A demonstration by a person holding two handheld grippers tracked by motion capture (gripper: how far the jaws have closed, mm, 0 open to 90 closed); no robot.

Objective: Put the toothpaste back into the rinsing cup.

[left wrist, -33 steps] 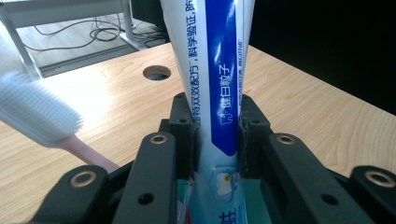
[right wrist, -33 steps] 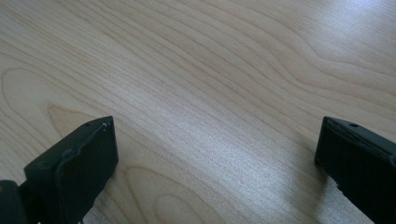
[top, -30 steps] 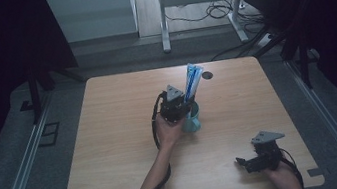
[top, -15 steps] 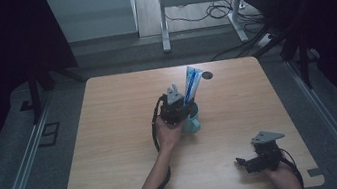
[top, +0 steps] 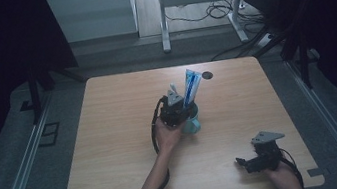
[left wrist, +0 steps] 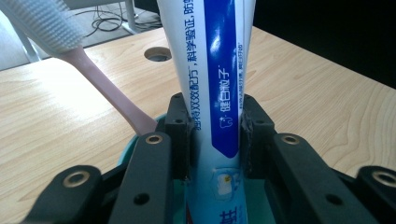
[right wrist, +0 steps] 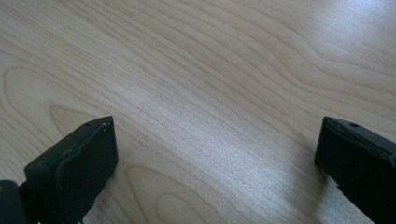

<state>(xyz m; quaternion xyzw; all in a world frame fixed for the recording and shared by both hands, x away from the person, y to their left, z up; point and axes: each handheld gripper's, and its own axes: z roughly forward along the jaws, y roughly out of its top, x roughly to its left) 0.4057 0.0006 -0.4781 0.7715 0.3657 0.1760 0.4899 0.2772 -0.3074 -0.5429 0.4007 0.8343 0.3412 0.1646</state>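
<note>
The left gripper (left wrist: 215,135) has just been easing its jaws apart, the white-and-blue plastic toothpaste tube (left wrist: 218,79) upright between them, pads touching its sides. The tube stands in a teal round cup (top: 192,124) mid-surface (a pink toothbrush (left wrist: 107,88) leans toward ten o'clock). The right gripper (right wrist: 215,154) hangs wide over the pale wooden surface (top: 111,133) at five o'clock.

White-and-blue toothpaste tube (left wrist: 219,84), pink toothbrush (left wrist: 112,88), teal cup (top: 192,124), pale wood table (top: 114,148)
</note>
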